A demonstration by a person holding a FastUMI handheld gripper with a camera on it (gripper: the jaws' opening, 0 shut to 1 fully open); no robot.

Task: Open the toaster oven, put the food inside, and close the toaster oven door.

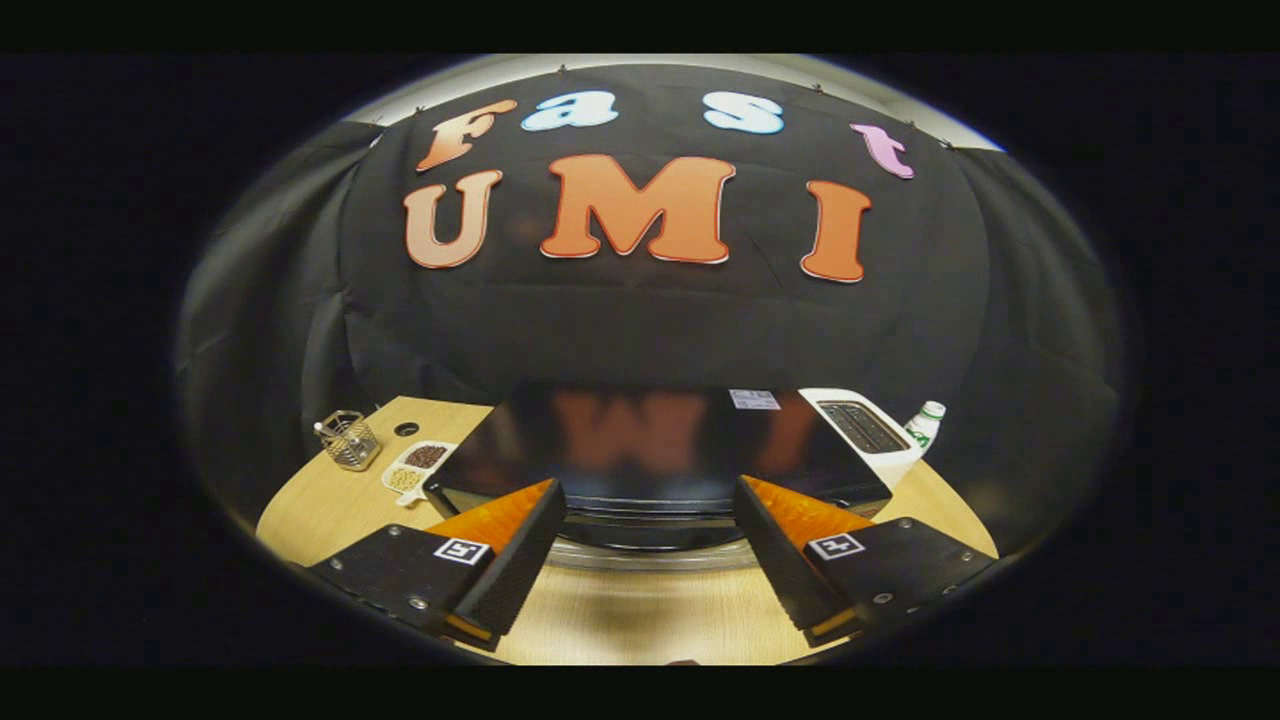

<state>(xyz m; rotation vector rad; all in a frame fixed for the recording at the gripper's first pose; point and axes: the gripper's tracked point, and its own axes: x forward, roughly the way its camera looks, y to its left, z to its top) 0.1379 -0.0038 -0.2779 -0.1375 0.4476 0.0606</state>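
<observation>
The black toaster oven [640,450] stands on the wooden table [330,510], and I look down on its glossy top from above and in front. My gripper [650,490] is open, its fingers wide apart over the oven's front edge. A silver bar [640,556], which looks like the door handle, runs across between the fingers, lower down on the oven's front. Neither finger touches it. Left of the oven lies a white divided dish [415,466] holding brown and pale food.
A wire basket [348,440] stands at the table's far left, beyond the dish. A white slot toaster [865,430] and a white bottle with a green label [925,425] stand to the right behind the oven. Bare tabletop lies before the oven.
</observation>
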